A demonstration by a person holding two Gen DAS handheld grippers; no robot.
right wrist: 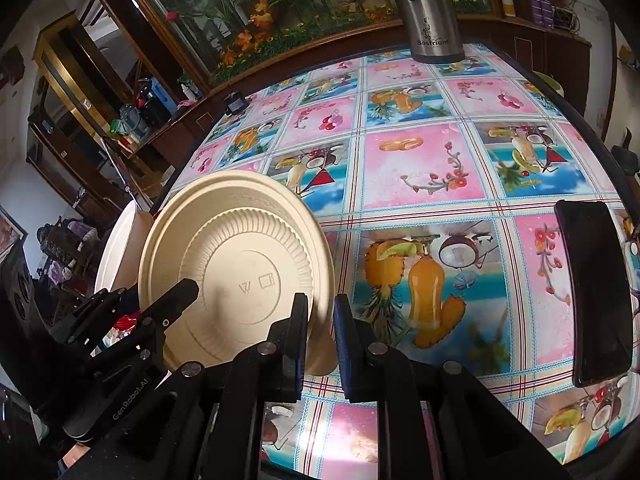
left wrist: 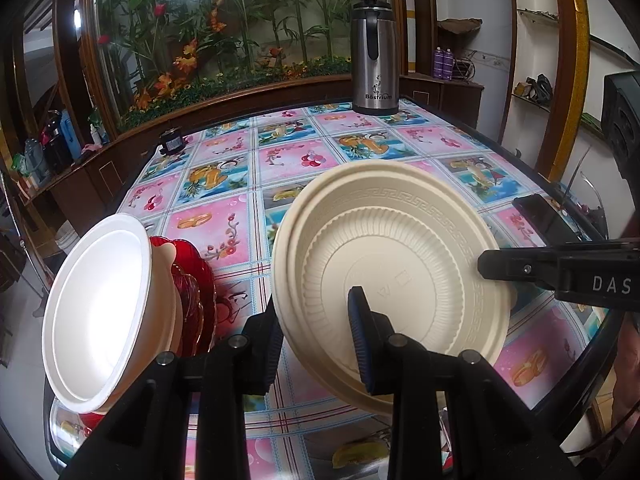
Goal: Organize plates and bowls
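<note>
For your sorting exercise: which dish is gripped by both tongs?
The cream ribbed plate, held tilted off the table; the white bowl and red glass dish sit ungripped at the left.

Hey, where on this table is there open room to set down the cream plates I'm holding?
The widest bare cloth lies between the steel flask at the far edge and the black phone on the right. It's crowded at the near left, where the white bowl and red glass dish sit beside the cream plates.

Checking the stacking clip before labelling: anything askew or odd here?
Yes. The cream plates are held tilted above the table, pinched at opposite rims by both hand-held grippers. At left, a white bowl leans steeply against a red glass dish. No spill or damage visible.
</note>
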